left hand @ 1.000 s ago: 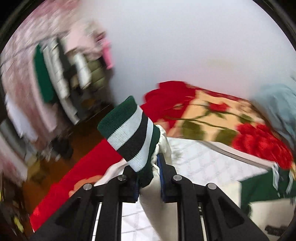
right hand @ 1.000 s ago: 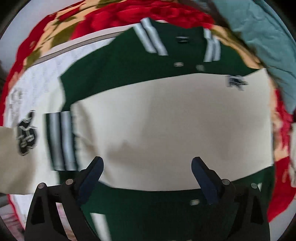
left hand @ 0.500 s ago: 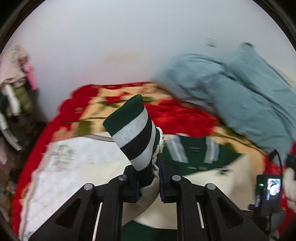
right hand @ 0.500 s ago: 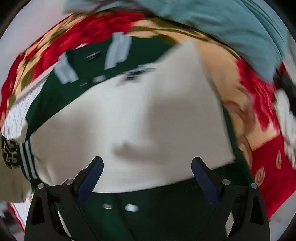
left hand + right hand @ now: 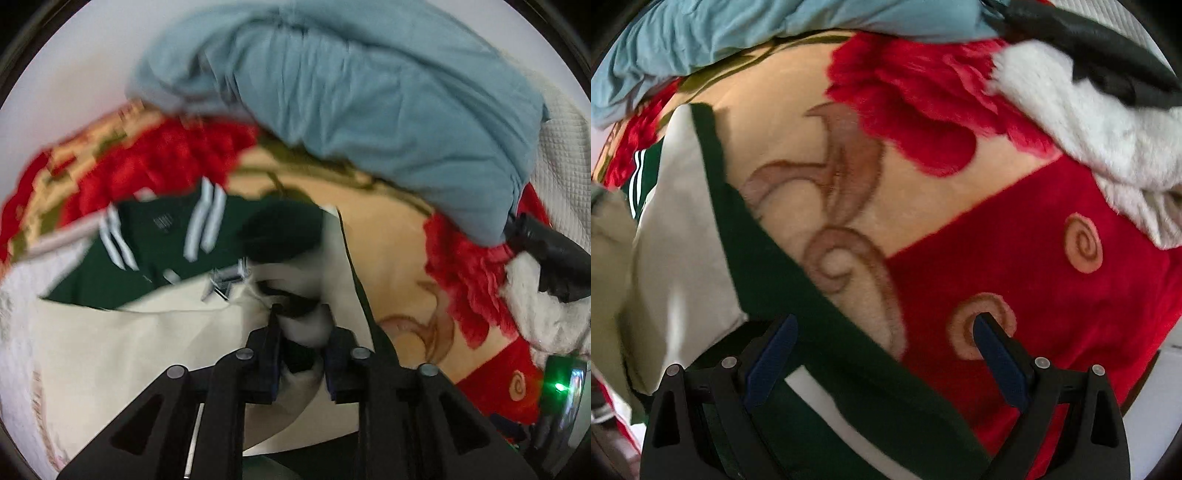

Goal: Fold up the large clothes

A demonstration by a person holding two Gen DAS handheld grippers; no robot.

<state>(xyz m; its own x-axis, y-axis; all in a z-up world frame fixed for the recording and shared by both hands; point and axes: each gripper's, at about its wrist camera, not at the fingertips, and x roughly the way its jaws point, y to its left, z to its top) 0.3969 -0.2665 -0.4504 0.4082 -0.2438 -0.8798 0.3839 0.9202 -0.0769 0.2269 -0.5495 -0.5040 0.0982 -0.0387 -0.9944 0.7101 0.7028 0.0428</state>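
Varsity jacket [image 5: 122, 325]: green and cream, spread on floral blanket [image 5: 1052, 266]. Soft, bulky, likely limp; best gripped at ribbed cuff or hem. Left tool [image 5: 301, 354] opening around sleeve cuff [image 5: 306, 325]; right tool [image 5: 884, 345] released, empty.

I count one green-and-cream jacket [image 5: 122, 332], one red floral blanket [image 5: 1052, 295], one blue duvet [image 5: 369, 92] and my two grippers.

Red floral fleece blanket [image 5: 1015, 236] on bed; blue-grey duvet [image 5: 369, 96] bunched at top; white fluffy fabric [image 5: 1089, 122] at rt.
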